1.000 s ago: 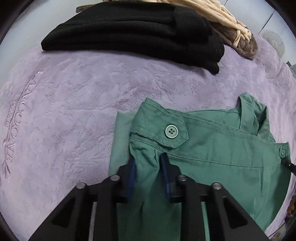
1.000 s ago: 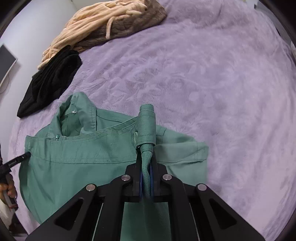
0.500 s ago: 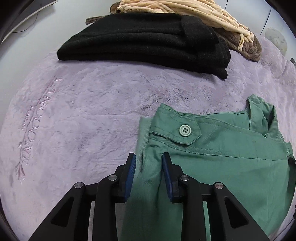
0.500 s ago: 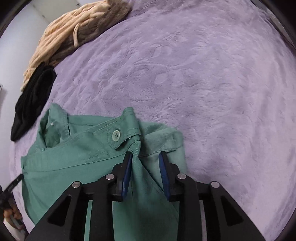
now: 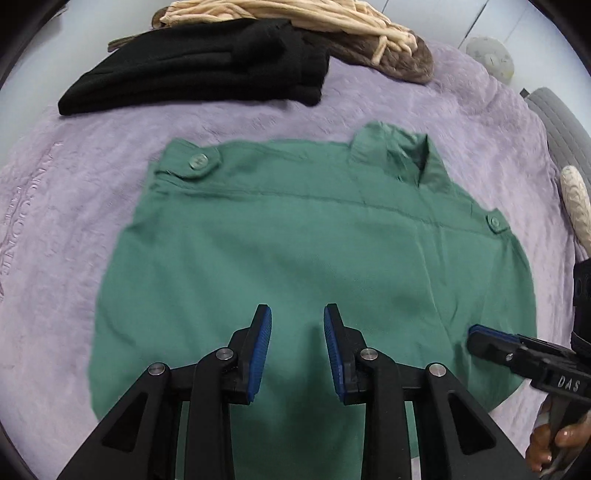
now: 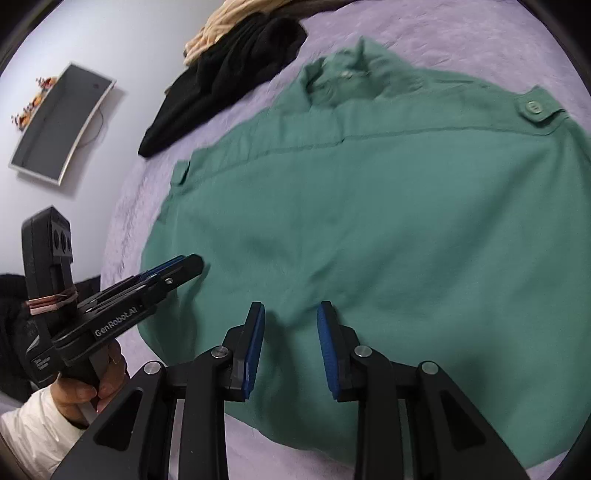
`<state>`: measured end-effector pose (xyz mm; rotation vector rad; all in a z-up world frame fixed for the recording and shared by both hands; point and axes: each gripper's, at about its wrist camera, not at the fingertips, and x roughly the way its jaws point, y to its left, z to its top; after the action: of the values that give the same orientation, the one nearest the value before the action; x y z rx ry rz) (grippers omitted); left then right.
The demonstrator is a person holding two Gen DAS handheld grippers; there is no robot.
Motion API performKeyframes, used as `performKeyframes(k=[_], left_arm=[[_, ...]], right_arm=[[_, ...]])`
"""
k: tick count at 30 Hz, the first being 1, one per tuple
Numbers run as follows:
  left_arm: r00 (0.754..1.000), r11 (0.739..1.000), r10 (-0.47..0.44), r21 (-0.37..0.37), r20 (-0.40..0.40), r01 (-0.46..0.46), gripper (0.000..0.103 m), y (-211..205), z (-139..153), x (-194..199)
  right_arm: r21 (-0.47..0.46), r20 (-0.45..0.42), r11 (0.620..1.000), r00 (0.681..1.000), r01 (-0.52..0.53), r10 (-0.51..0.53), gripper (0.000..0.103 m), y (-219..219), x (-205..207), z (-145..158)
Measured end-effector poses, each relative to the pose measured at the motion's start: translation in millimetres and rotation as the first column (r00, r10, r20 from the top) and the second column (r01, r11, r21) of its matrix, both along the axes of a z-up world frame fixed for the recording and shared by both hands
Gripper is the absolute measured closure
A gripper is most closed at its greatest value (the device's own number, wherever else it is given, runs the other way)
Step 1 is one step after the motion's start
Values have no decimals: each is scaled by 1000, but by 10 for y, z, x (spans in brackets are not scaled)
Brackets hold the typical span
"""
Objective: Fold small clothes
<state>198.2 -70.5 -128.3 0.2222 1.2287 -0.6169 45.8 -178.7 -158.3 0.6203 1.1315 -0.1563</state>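
On my left is the bare purple plush blanket, and the green shirt lies flat on it. The shirt lies with its back up and no sleeve sticks out at either side, so it makes a narrow panel. My left tongs hang over the lower part of that panel, towards its left edge. The blue pads stand apart with only flat cloth showing in the gap, so they grip nothing. From here the shirt's long axis runs straight away from me: the hem end is nearest, mostly hidden under my own tong frames. The collar is at the far end, and a buttoned shoulder tab sits at each far corner. Beyond the collar, and well apart from the shirt, a folded black garment lies with a cream knit behind it. My right tongs hang over the same lower part, just to the right of the left pair. They too are parted and empty, pointing steeply down at the cloth. As I read it, both hands are about equally close to the hem, one towards each side. The next fold would then go along that axis, bringing the near edge away from me towards the collar. The hem corners lie nearer to me than the tips of either pair, so I expect I would have to draw back before I could pinch them.
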Motion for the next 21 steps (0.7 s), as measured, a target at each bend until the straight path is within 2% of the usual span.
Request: performKeyframes(k=[2, 4, 6, 9, 13, 14, 15, 16, 19, 20, 21], left_arm=[[1000, 998, 3, 56, 10, -4, 72, -25, -185, -120], [1000, 999, 11, 41, 9, -11, 72, 119, -251, -116], [1000, 1000, 17, 19, -1, -17, 72, 327, -220, -66], [999, 997, 46, 54, 26, -47, 72, 583, -183, 47], [995, 993, 94, 71, 41, -97, 72, 888, -175, 130], [995, 993, 91, 67, 45, -94, 72, 932, -181, 139], [995, 993, 88, 76, 56, -92, 72, 948, -171, 144], [994, 992, 84, 85, 64, -89, 72, 970, -165, 149], [989, 983, 111, 136, 95, -124, 72, 986, -110, 150], [983, 973, 144, 164, 110, -161, 72, 1015, -73, 187], [980, 970, 170, 156, 105, -185, 72, 1049, -32, 230]], right_arm=[[-28, -7, 999, 1000, -16, 16, 80, -20, -80, -55], [-71, -26, 997, 1000, 6, -8, 84, -169, -245, -22], [-116, -44, 992, 998, 49, -54, 84, -431, -449, -4], [-154, -71, 977, 985, 146, -158, 86, -798, -859, 33], [-231, -87, 936, 953, 265, -291, 92, -1182, -1338, 69], [-220, -86, 929, 943, 298, -323, 102, -1257, -1427, 57], [-187, -81, 920, 928, 345, -365, 103, -1334, -1517, 42], [-155, -71, 912, 916, 380, -394, 103, -1373, -1562, 46], [-148, -47, 871, 877, 468, -479, 101, -1352, -1566, 165], [-147, -14, 868, 877, 474, -481, 98, -1346, -1553, 246], [-153, 18, 872, 884, 464, -467, 98, -1310, -1488, 317]])
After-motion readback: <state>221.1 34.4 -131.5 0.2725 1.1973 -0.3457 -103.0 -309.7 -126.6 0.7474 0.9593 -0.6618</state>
